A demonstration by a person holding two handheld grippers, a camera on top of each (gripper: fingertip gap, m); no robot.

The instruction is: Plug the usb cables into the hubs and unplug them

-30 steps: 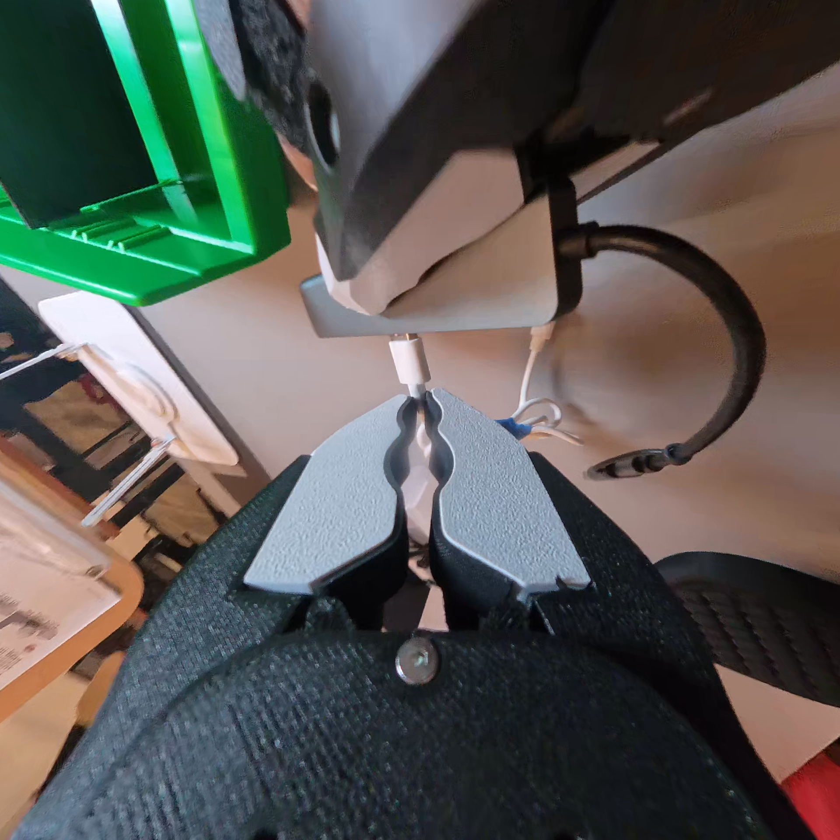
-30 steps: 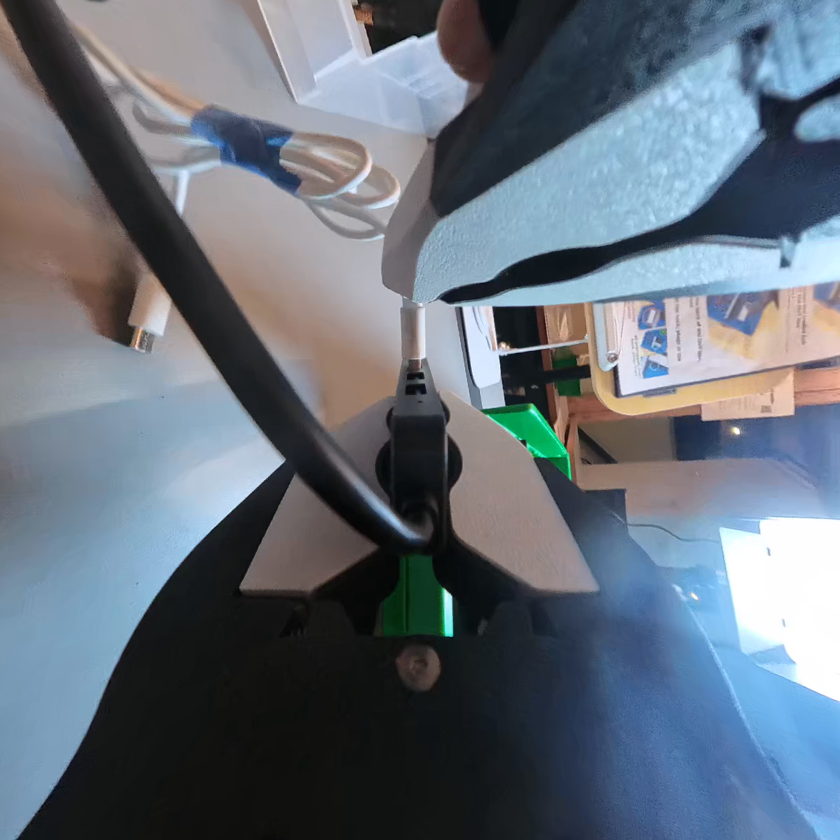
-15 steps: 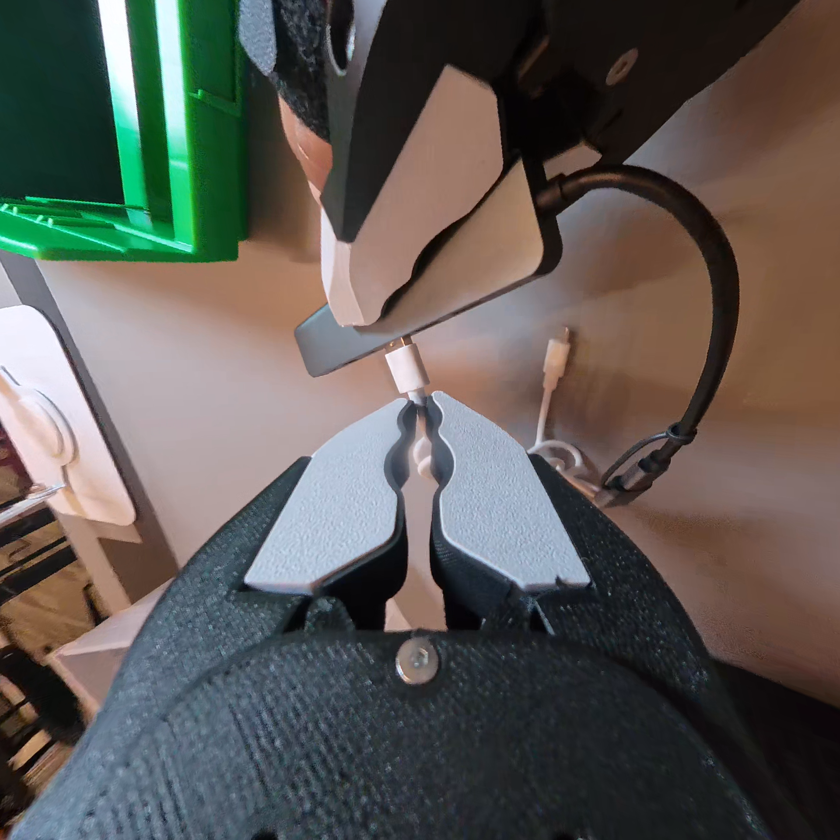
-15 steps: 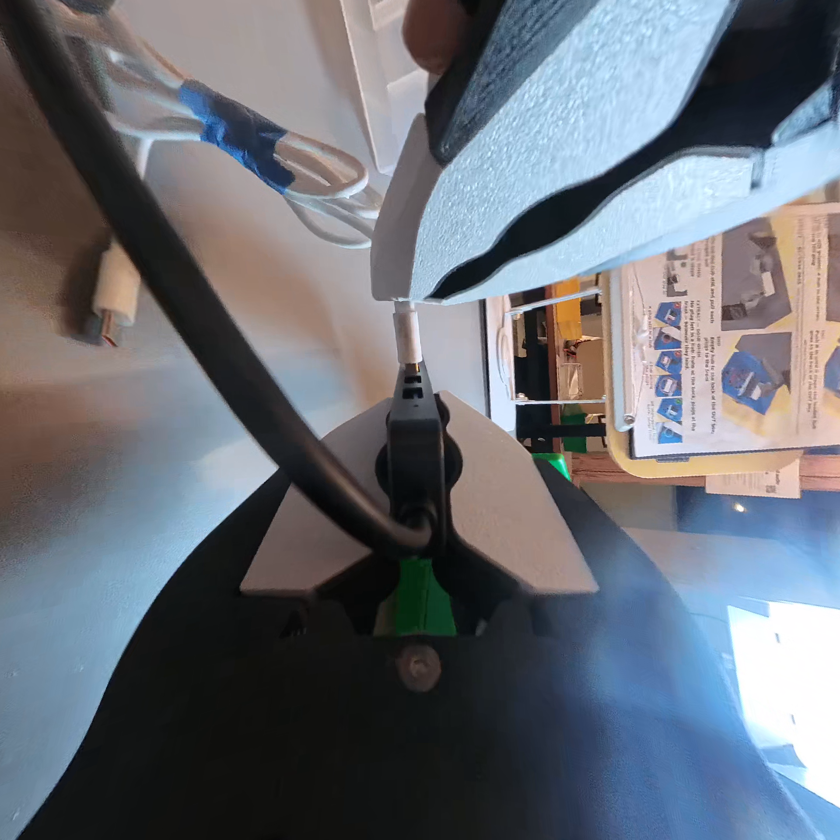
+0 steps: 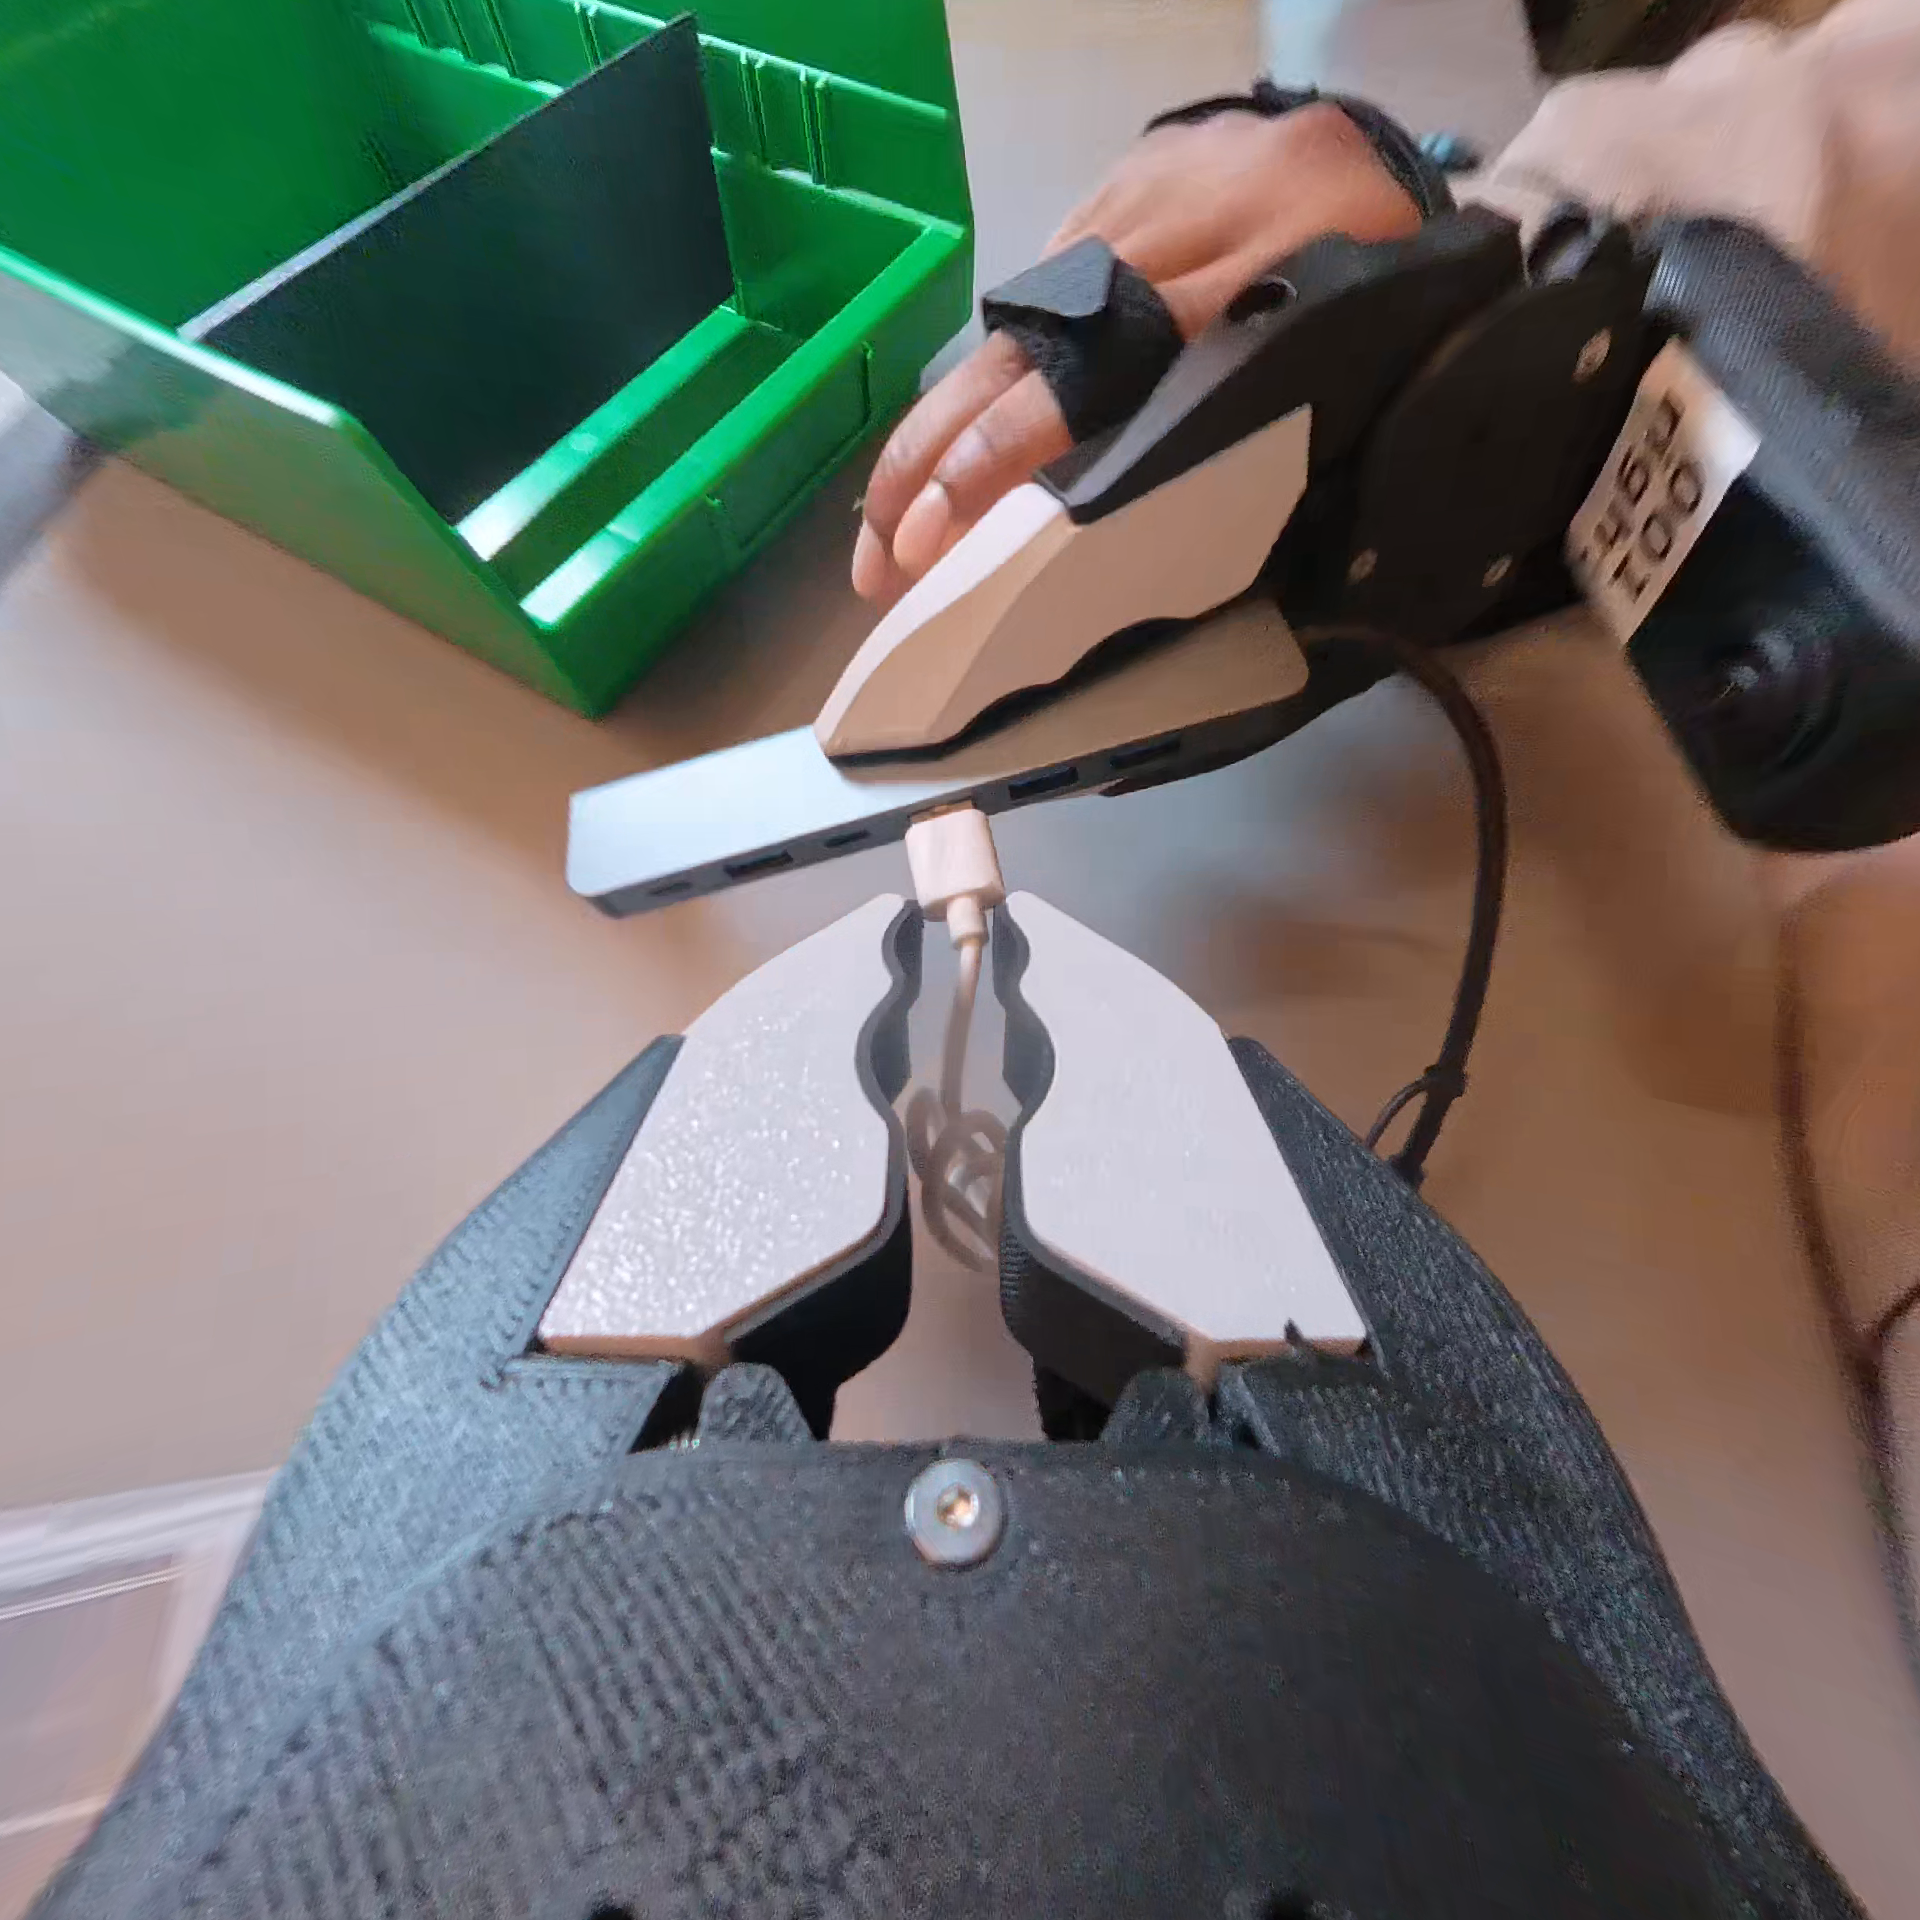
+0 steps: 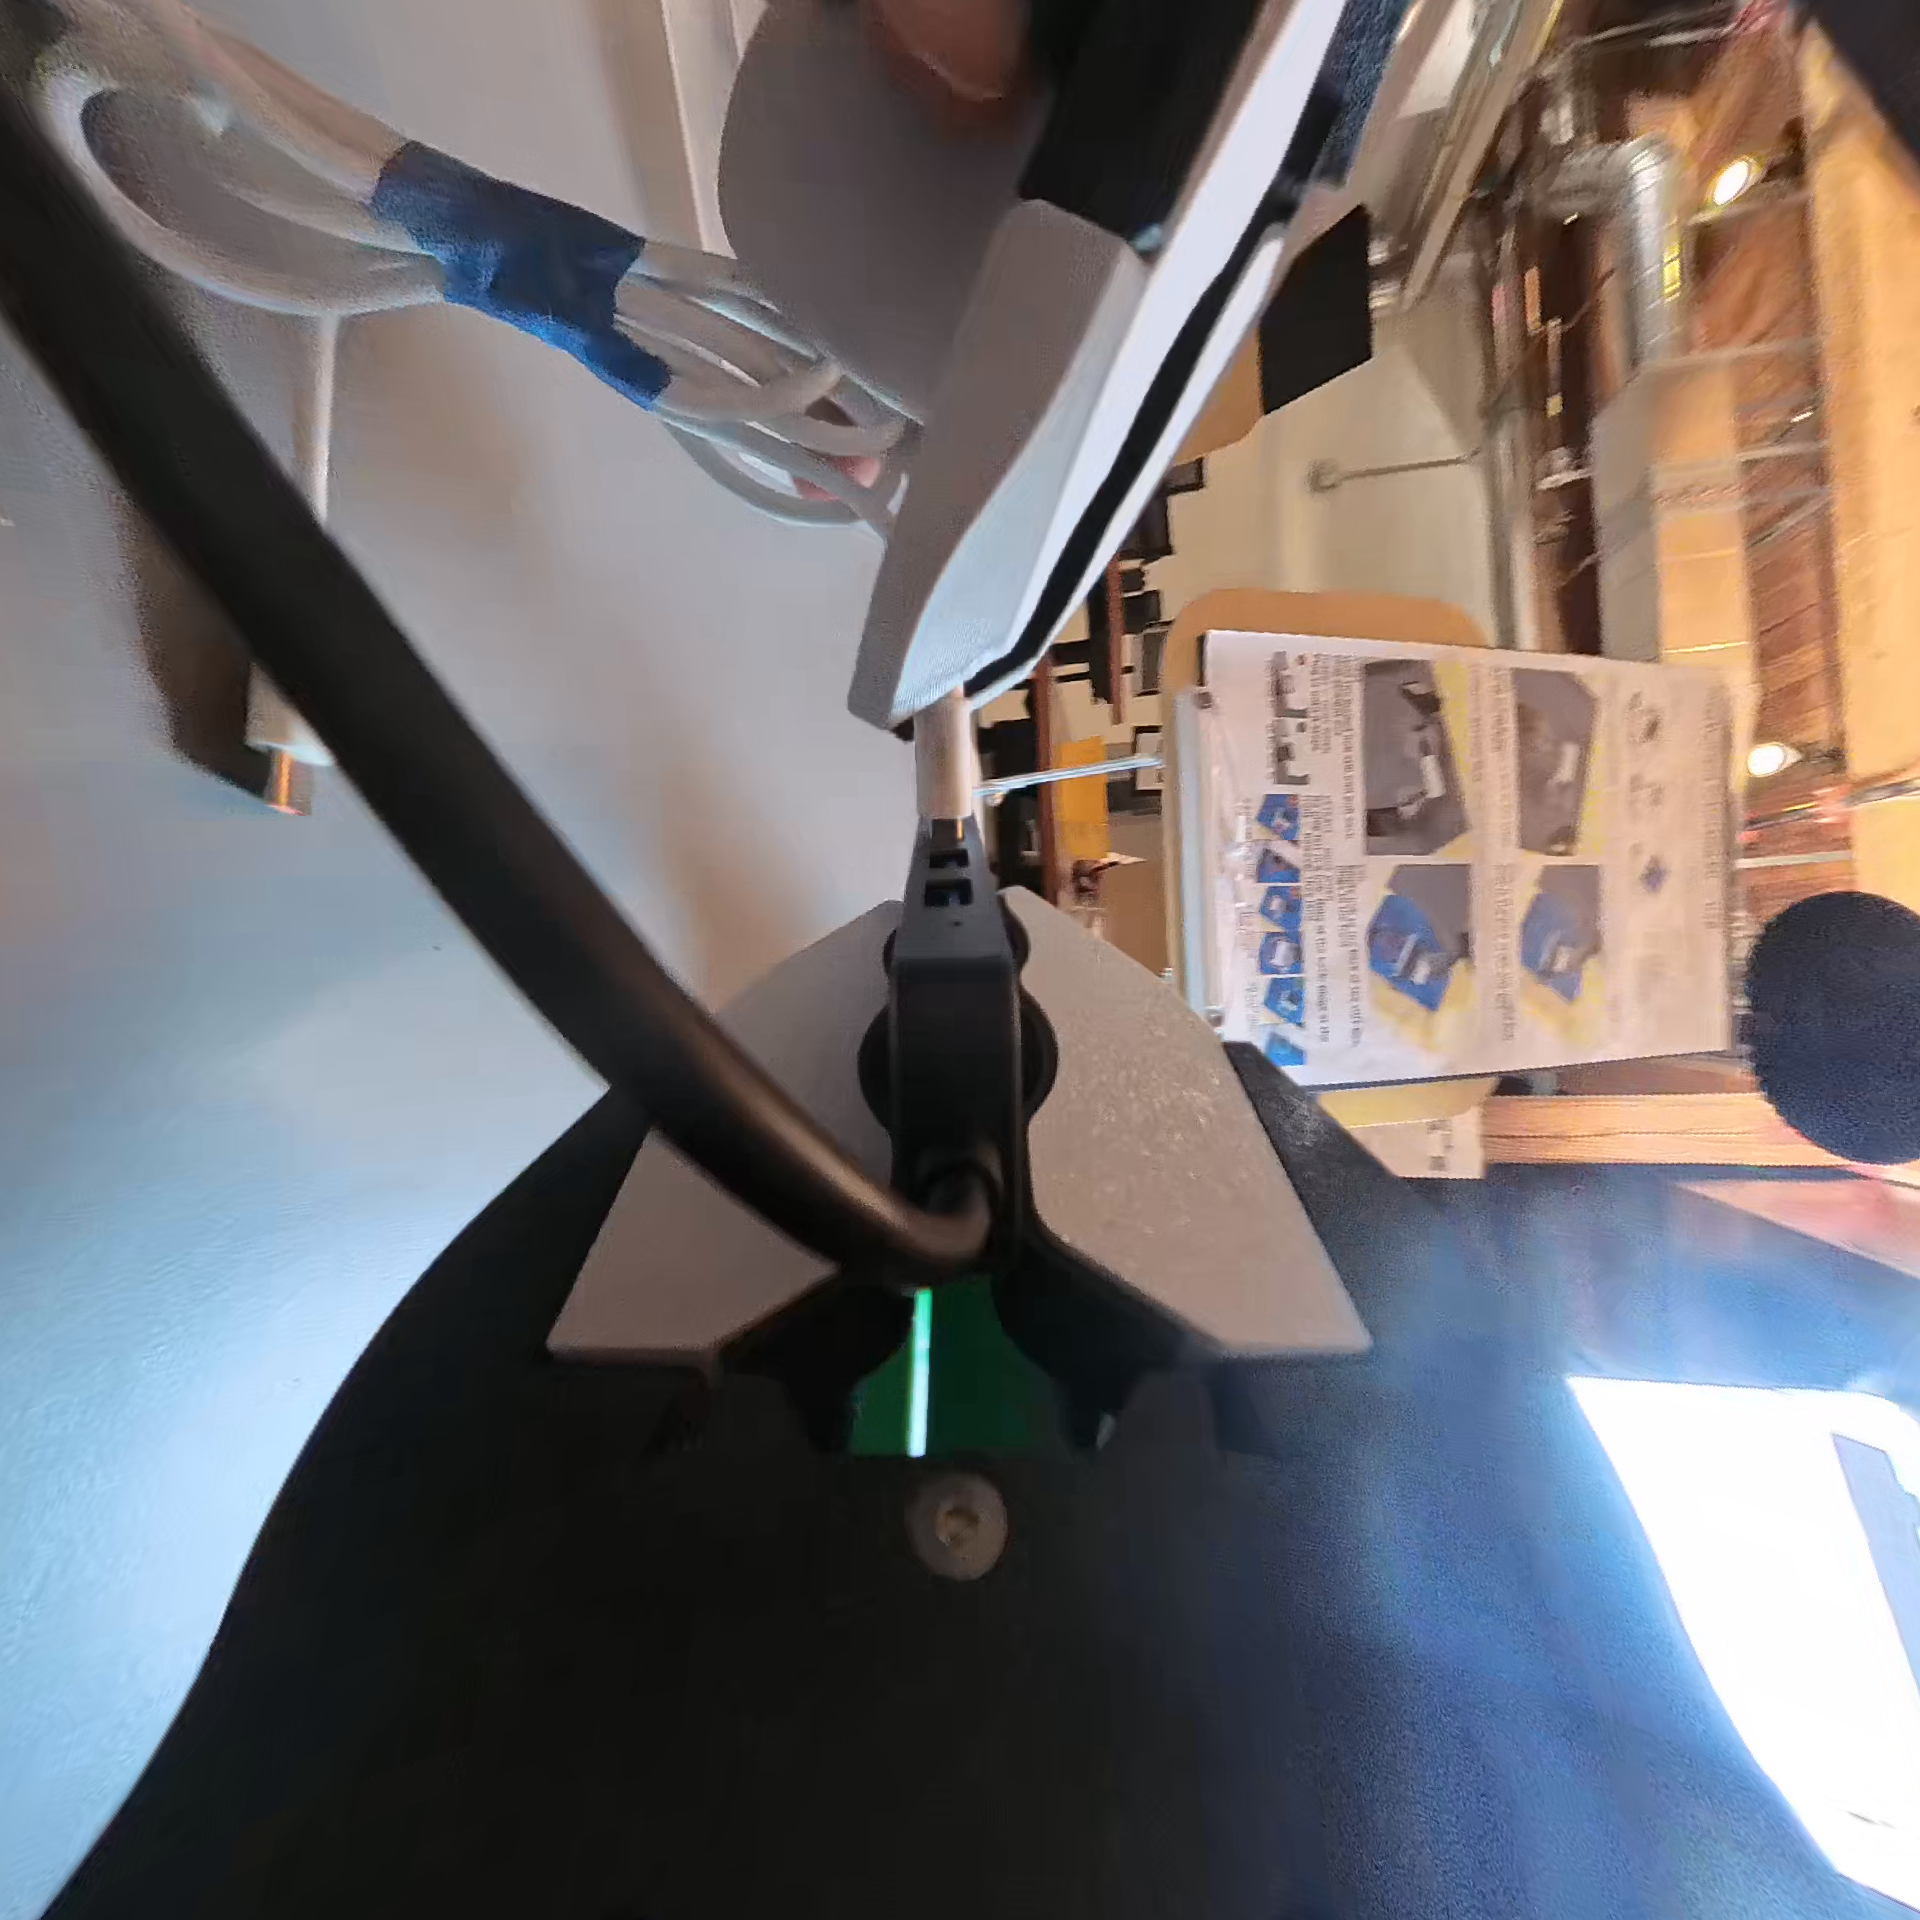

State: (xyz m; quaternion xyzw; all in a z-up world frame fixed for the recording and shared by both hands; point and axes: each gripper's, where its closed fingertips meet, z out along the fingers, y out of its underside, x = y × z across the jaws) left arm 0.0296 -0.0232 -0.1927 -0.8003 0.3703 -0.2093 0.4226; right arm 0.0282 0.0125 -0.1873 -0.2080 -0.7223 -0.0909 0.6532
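Hub (image 5: 707,821) is hanging above the table (image 5: 260,935), right gripper (image 5: 862,732) pinching its right end. Left gripper (image 5: 951,909) is pinching the white plug (image 5: 951,857) seated in its near edge; unplugging probably needs a straight pull nearward.

Bare tabletop (image 5: 260,935) is lying open to the left of the hub (image 5: 717,831), giving a claw free passage there. The green bin (image 5: 582,436) is walling off the far left corner. The right claw (image 5: 1049,665) and a person's hand (image 5: 1039,395) are crowding the space above the hub. The black cable (image 5: 1475,935) is looping across the right side, and bundled white cable (image 6: 540,270) is cluttering the tabletop below the left claw (image 5: 951,914).
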